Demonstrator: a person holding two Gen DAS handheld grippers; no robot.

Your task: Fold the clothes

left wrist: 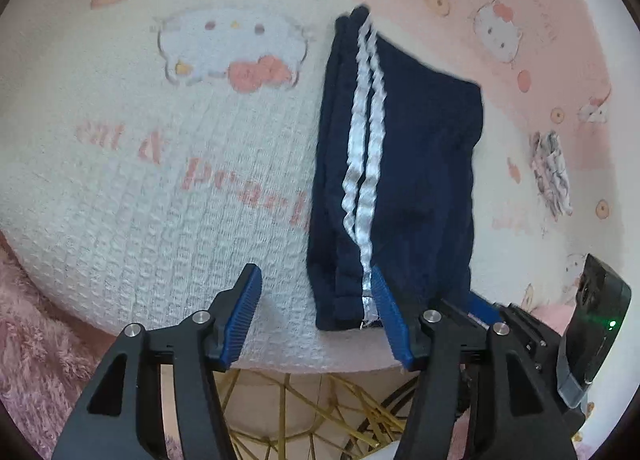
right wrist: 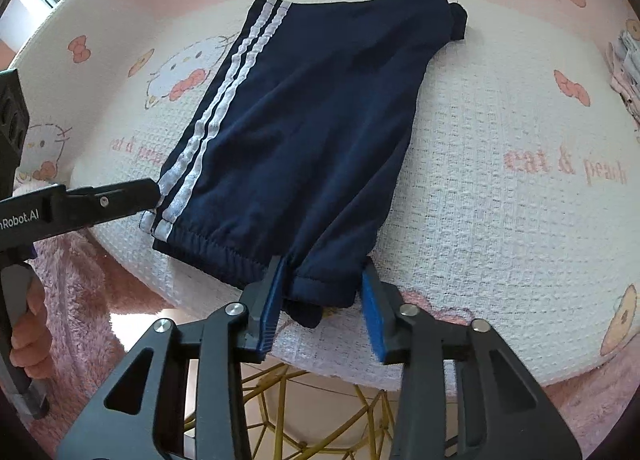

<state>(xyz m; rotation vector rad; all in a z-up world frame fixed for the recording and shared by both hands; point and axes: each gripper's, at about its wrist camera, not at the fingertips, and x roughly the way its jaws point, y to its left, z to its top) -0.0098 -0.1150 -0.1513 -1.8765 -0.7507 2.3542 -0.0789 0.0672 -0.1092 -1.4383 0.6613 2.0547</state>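
Folded navy trousers [left wrist: 420,163] with two white side stripes lie on a white and pink cat-print blanket [left wrist: 160,219]. My left gripper [left wrist: 316,300] stands open over the near hem, with its right pad against the striped edge and its left pad over bare blanket. In the right wrist view the trousers [right wrist: 312,119] stretch away from me. My right gripper [right wrist: 322,300] is open around the near right hem corner; the left pad touches the cloth and the right pad stands just off it. A black finger of the left gripper [right wrist: 120,195] reaches the striped corner.
A small folded patterned cloth [left wrist: 550,171] lies at the blanket's right side. The rounded near edge [right wrist: 340,364] of the blanket-covered top drops off below the fingers, with a gold wire frame [right wrist: 280,412] beneath. Pink fluffy fabric [left wrist: 32,320] lies at the left. A hand [right wrist: 28,332] grips the left tool's handle.
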